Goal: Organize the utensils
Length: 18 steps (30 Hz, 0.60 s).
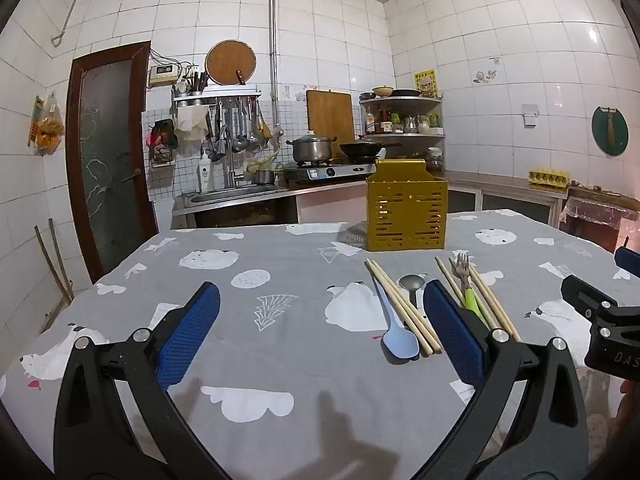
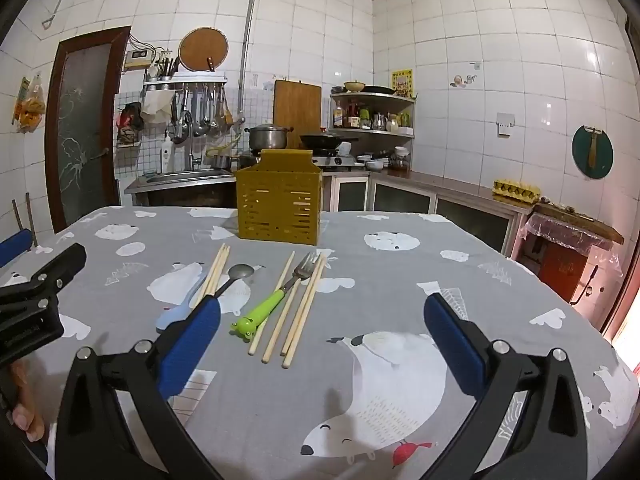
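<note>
Wide-open left tool before yellow caddy

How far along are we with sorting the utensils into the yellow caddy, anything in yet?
Done: nothing evident; whether the yellow caddy holds anything can't be told through its slots. In hand: nothing; the left gripper and right gripper are both open and empty above the tablecloth. Left: the blue spoon, metal spoon, green-handled fork and chopsticks all lie before the caddy.

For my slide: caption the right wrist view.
Open right gripper faces chopsticks, fork, spoons before a yellow holder.
</note>
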Motion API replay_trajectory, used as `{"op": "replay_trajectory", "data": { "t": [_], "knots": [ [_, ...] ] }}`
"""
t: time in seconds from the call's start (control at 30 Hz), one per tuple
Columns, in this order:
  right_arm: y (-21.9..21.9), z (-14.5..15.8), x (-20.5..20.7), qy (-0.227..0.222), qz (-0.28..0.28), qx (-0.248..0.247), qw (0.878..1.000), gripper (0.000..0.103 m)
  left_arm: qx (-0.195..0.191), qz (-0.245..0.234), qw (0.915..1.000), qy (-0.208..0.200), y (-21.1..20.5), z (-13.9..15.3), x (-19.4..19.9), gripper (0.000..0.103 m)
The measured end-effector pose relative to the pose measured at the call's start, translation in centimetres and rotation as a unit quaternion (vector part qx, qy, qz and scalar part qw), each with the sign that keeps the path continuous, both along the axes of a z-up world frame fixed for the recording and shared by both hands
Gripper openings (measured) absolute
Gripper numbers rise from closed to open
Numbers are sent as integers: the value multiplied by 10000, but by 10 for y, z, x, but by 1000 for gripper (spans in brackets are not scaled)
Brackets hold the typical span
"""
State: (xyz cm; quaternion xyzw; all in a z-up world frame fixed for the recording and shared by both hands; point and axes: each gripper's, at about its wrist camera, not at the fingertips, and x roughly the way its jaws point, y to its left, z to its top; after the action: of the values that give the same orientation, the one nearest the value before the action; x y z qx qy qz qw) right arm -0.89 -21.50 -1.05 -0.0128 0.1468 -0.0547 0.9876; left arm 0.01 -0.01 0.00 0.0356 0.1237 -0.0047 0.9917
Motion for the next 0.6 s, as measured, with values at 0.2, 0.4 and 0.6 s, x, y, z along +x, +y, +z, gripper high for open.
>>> {"op": "replay_trajectory", "data": {
  "t": [0.2, 0.4, 0.6],
  "knots": [
    [-2, 0, -1, 0, -7, 77, 10000, 99, 25, 8, 10000, 6, 0, 0, 0, 98],
    [1, 4, -2, -24, 3, 80, 10000, 99, 35, 3, 10000, -23, -5, 2, -1, 98],
    [1, 3, -2, -32, -1, 54, 10000, 99, 34, -16, 10000, -86, -2, 4, -5, 98]
  ]
}}
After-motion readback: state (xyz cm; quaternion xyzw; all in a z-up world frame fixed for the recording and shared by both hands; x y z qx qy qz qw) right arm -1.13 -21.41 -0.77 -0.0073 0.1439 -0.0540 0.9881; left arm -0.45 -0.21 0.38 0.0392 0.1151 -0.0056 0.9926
